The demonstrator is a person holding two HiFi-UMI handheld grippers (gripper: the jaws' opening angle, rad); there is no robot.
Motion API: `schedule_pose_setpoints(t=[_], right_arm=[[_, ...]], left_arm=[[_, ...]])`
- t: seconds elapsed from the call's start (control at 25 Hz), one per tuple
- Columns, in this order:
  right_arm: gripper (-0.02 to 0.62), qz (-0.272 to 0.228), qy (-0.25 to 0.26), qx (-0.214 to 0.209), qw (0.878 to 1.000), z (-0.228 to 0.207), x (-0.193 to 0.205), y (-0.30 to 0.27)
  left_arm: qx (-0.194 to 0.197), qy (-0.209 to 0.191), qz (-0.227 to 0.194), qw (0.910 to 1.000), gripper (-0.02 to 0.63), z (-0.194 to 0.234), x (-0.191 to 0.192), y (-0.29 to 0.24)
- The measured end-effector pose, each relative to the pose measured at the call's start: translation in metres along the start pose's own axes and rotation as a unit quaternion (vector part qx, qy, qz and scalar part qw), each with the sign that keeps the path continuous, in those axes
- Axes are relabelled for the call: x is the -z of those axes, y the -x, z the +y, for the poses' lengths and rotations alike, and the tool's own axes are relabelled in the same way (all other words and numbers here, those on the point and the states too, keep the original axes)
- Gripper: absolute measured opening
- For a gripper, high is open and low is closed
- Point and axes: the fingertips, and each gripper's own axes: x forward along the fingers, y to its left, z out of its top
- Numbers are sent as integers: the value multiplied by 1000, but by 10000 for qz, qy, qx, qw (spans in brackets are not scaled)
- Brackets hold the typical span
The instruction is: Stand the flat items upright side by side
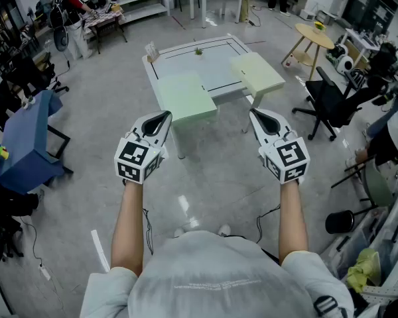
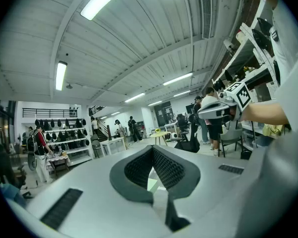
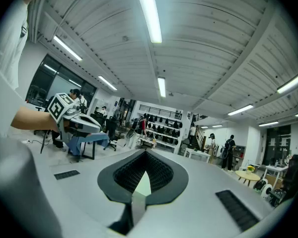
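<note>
Both grippers are held level in front of me, well short of a white table (image 1: 215, 68) marked with a black outline. My left gripper (image 1: 164, 116) is shut with nothing in it; its ribbed pads (image 2: 139, 170) meet in the left gripper view. My right gripper (image 1: 255, 114) is likewise shut and empty, pads (image 3: 159, 175) together. Two pale green square slabs lie at the table's near corners, one on the left (image 1: 184, 97) and one on the right (image 1: 256, 73). A small pale item (image 1: 151, 50) and a small green item (image 1: 199, 50) stand at the far edge.
A blue-covered table (image 1: 28, 138) stands at the left. A black office chair (image 1: 331, 101) and a round wooden table (image 1: 315, 37) are to the right, with a black stool (image 1: 339, 221) nearer me. People stand by shelves (image 1: 69, 12) at the back left.
</note>
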Motion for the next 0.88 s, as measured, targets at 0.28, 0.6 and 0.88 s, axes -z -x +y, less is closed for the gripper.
schedule_pose_setpoints(t=[0.28,0.6,0.88], right_arm=[[23,-289,-358,-117,9989,-45,11,17],[23,-286,-230,-716,9968,-77,29,15],[23,-294,-393,-1050,9933,-85,37,-31]], left_arm=[[8,762,-332,9965,17,-17,-23,-28],[-153,2232,-558,9731,18,-24,-47,-65],[-507,1986,-13,9788,70,2,-4,-80]])
